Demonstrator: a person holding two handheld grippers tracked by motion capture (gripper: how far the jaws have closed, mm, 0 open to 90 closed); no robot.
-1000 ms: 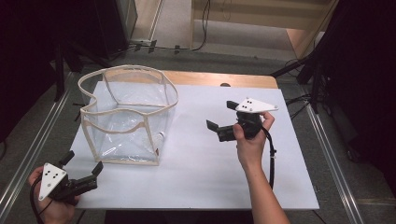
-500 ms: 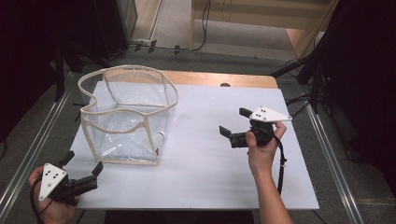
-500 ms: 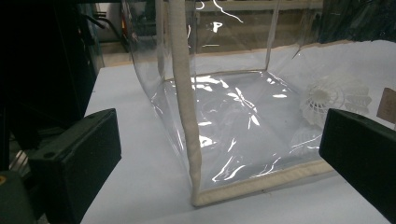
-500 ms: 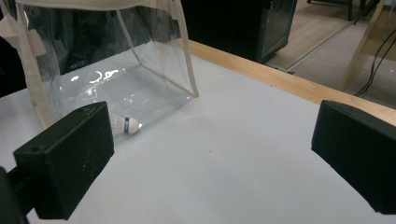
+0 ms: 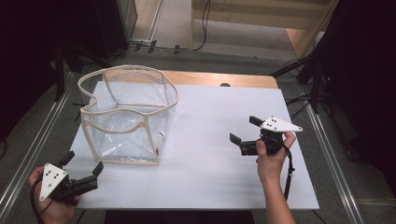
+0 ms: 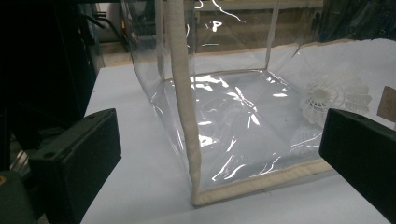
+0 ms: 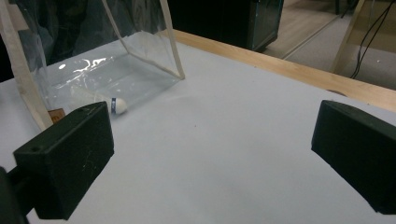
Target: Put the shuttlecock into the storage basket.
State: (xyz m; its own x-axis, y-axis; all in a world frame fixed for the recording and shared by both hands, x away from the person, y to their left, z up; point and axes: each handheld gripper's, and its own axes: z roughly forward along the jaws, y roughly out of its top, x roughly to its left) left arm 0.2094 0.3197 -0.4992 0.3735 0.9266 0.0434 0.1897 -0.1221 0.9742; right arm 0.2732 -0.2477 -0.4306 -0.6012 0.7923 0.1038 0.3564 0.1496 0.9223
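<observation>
A clear plastic bag point(image 5: 128, 116) with cream edging stands upright on the left half of the white table point(image 5: 210, 182), its mouth open upward. Its near corner seam point(image 6: 184, 102) rises straight ahead of the left gripper point(image 5: 84, 172), blocking a level approach. A shuttlecock point(image 6: 329, 100) lies beside the bag's right wall, seemingly outside. Bare tabletop stretches between bag and right gripper point(image 5: 243, 133).

My left gripper point(image 5: 83, 171) low at the near left corner, jaws spread wide, held in my left hand point(image 5: 49, 205), my right gripper point(image 5: 243, 133) raised at mid-right, jaws wide apart, forearm reaching in from below
</observation>
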